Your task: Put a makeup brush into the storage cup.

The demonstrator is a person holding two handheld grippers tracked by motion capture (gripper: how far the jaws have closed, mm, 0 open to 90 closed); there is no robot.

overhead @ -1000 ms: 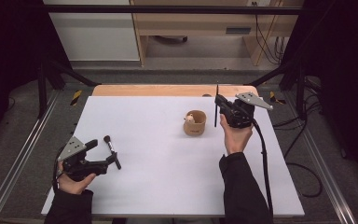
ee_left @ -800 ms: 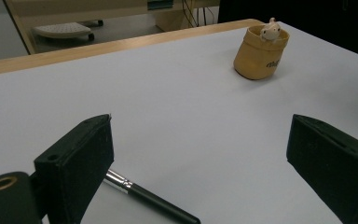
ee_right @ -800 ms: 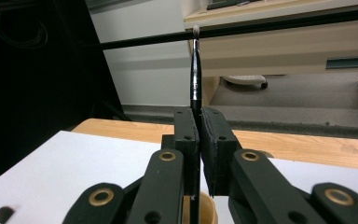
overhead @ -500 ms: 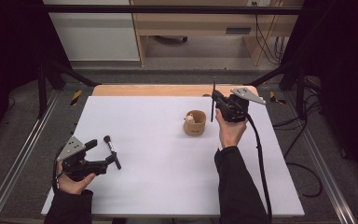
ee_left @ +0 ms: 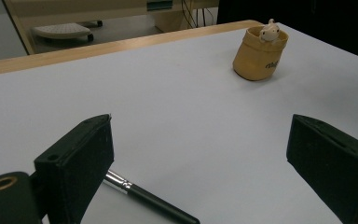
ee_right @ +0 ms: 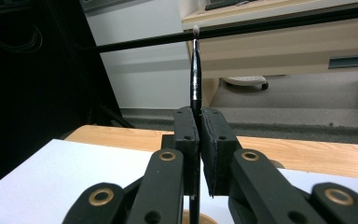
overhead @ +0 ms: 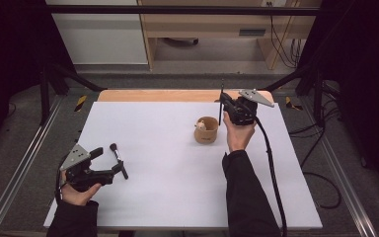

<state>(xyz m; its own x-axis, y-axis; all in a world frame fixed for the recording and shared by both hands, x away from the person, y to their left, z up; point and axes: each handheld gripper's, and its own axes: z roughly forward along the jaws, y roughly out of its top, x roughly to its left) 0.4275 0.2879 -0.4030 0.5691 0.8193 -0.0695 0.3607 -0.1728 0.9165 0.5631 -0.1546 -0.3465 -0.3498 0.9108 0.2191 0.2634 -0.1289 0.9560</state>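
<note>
Thin brush (overhead: 221, 102) clamped upright in right gripper (overhead: 225, 105), jaws shut on its handle, long axis vertical, lower end just above and behind tan pot (overhead: 207, 130) on bench (overhead: 177, 168). Since earlier frame right hand shifted slightly toward pot. Left gripper (overhead: 109, 158) wide open, empty, second brush (overhead: 119, 160) lying by it.

brush (ee_left: 149, 198): handle cut by bottom edge | head behind gripper jaw

A thin black brush (ee_right: 195, 79) stands upright above a tan pouch (overhead: 207, 130).
</note>
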